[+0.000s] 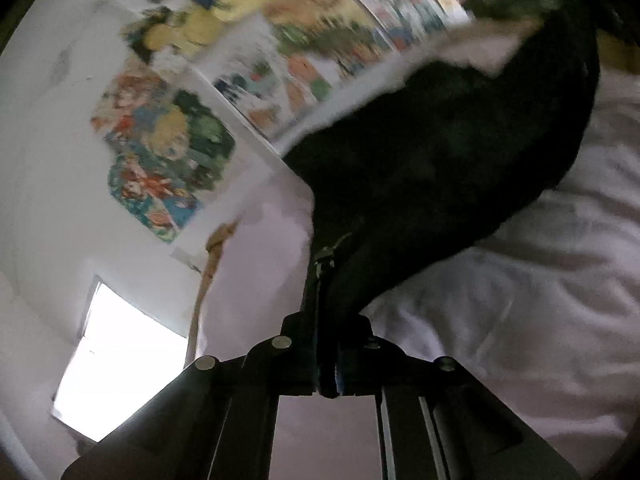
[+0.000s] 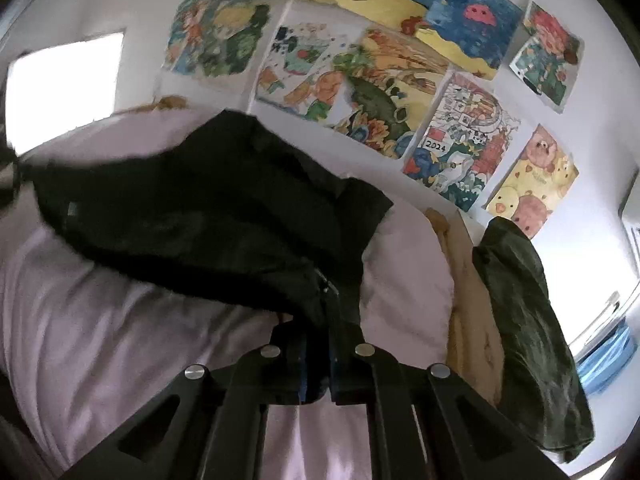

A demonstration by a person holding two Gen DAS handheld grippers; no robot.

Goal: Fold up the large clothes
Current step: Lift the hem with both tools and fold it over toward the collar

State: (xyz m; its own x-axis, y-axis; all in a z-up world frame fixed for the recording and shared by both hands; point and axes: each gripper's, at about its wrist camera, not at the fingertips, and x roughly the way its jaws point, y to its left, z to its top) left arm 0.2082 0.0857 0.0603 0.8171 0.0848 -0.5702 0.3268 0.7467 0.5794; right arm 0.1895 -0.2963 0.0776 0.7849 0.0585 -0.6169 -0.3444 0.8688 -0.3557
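Note:
A large black zip-up garment [image 1: 432, 152] hangs over a pale pink bed sheet [image 1: 540, 320]. My left gripper [image 1: 326, 344] is shut on its zipper edge and holds it up. In the right wrist view the same black garment [image 2: 208, 208] spreads across the sheet [image 2: 120, 340]. My right gripper [image 2: 320, 340] is shut on another part of its zipper edge. Both grippers point up toward the wall.
Colourful drawings [image 2: 384, 92] cover the white wall behind the bed. A dark green garment [image 2: 528, 340] and a tan cloth [image 2: 472, 320] lie at the right of the bed. A bright window [image 1: 116, 360] shows at lower left.

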